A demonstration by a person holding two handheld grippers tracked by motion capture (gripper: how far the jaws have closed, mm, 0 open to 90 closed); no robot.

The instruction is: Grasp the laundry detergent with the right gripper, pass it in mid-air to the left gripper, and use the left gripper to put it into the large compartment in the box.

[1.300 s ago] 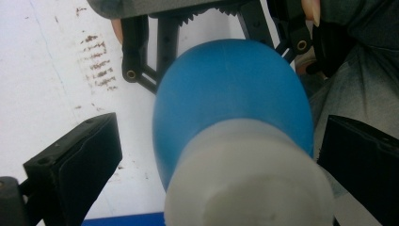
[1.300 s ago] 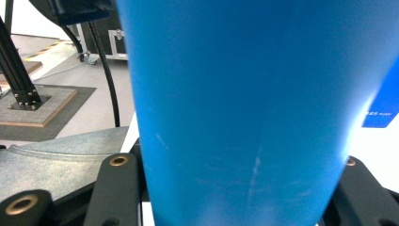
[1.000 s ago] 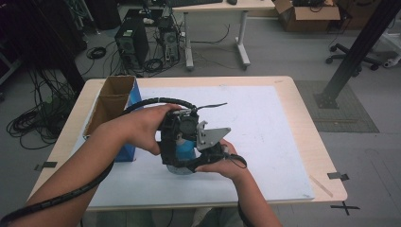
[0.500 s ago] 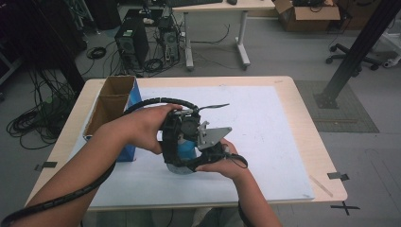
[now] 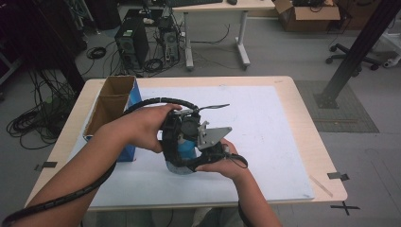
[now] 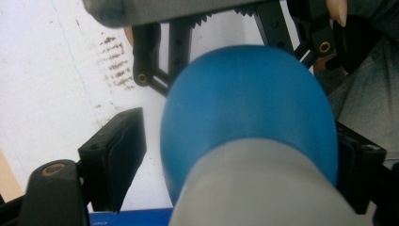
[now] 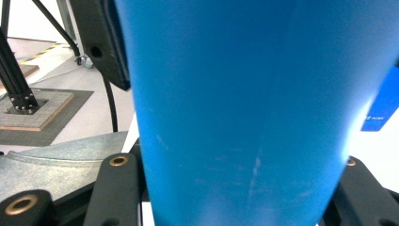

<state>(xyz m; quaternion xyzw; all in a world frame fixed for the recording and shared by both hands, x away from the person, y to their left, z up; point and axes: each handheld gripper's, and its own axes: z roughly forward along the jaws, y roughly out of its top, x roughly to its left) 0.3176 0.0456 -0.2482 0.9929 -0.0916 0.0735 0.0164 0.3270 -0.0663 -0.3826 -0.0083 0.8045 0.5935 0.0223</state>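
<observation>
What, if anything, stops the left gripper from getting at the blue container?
Probably nothing, so yes: the blue container already sits between the left gripper's jaws, which have just been closing, with a gap at one pad. The right gripper holds it.

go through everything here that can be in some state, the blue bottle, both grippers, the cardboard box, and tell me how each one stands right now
Blue bottle: off the table, held between the grippers.
Right gripper: shut on the blue bottle.
Left gripper: jaws just been closing around the bottle's grey end, left pad not yet touching.
Cardboard box: open at the top, standing at the table's left edge.
</observation>
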